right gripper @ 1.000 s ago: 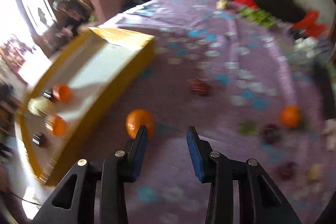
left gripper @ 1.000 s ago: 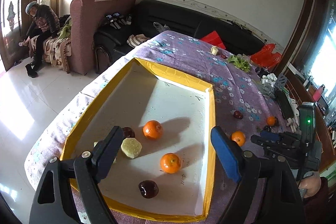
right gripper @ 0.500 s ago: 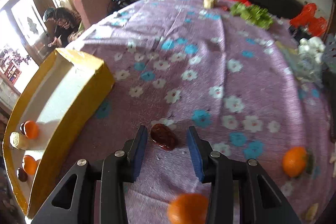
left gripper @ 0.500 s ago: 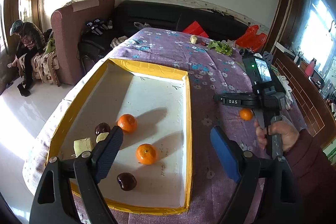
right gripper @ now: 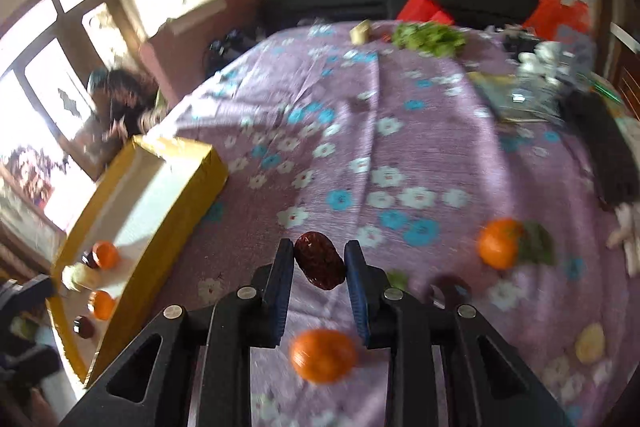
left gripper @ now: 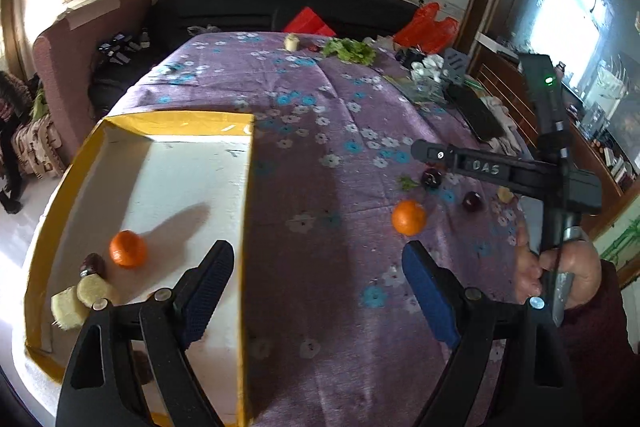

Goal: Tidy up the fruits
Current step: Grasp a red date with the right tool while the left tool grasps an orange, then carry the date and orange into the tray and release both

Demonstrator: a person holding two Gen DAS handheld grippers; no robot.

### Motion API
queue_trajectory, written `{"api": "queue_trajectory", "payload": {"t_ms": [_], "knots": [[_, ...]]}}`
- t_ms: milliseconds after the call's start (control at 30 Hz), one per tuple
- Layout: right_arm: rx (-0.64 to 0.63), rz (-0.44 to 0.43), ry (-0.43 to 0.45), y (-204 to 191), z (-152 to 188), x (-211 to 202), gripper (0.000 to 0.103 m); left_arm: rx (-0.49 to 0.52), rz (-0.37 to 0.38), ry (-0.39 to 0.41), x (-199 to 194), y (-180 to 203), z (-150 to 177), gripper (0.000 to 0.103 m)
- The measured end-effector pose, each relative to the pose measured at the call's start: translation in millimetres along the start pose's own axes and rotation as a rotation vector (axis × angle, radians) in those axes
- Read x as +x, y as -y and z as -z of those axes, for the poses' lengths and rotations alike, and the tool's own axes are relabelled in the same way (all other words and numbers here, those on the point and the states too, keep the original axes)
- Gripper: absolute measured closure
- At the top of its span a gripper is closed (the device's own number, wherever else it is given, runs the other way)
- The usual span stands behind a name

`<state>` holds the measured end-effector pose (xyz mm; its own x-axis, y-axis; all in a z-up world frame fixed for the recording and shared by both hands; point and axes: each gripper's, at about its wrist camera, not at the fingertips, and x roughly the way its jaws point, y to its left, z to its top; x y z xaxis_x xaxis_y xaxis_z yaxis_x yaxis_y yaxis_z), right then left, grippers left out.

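Observation:
My right gripper (right gripper: 318, 263) is shut on a dark red wrinkled date (right gripper: 320, 265), held above the purple flowered tablecloth (right gripper: 400, 155). An orange (right gripper: 323, 355) lies on the cloth under its arms, another orange (right gripper: 500, 243) with a leaf to the right. My left gripper (left gripper: 316, 291) is open and empty, over the right wall of the yellow-rimmed white tray (left gripper: 248, 211). The tray holds an orange (left gripper: 128, 249), a dark fruit (left gripper: 93, 265) and pale pieces (left gripper: 86, 293). The right gripper shows in the left wrist view (left gripper: 424, 151), beyond an orange (left gripper: 408, 217).
Two dark fruits (left gripper: 472, 202) and a pale piece (left gripper: 505, 194) lie on the cloth at the right. Green leaves (left gripper: 350, 50), white cups (left gripper: 428, 69) and a black case (left gripper: 476, 117) sit farther back. A black sofa (left gripper: 260, 11) stands behind the table.
The right gripper has closed on the date and lifted it off the cloth. The left gripper has swung right, from over the tray's middle to its right wall.

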<state>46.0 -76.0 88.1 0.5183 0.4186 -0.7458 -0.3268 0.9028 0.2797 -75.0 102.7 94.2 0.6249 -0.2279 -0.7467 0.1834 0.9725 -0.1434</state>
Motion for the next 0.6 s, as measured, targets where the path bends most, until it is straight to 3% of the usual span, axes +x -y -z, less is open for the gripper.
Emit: {"api": "queue_trajectory", "payload": {"t_ms": [200, 333, 400, 433, 467, 500, 600], "knots": [[0.127, 0.001, 0.113, 46, 24, -42, 0.074, 0.113, 0.014, -0.058, 72, 53, -12, 0.017], [0.216, -0.038, 0.105, 74, 35, -31, 0.074, 0.199, -0.070, -0.050, 106, 77, -13, 0.017], [0.237, -0.051, 0.085, 81, 38, -26, 0.074, 0.236, -0.078, -0.053, 114, 85, -10, 0.018], [0.236, -0.048, 0.083, 83, 39, -26, 0.074, 0.257, -0.095, -0.058, 119, 89, -8, 0.027], [0.229, -0.040, 0.083, 84, 40, -26, 0.074, 0.273, -0.100, -0.076, 124, 93, -6, 0.063], [0.225, -0.033, 0.083, 83, 39, -25, 0.074, 0.277, -0.098, -0.112, 130, 95, -5, 0.065], [0.225, -0.040, 0.083, 82, 42, -26, 0.074, 0.262, -0.101, -0.106, 126, 91, -3, 0.067]]}}
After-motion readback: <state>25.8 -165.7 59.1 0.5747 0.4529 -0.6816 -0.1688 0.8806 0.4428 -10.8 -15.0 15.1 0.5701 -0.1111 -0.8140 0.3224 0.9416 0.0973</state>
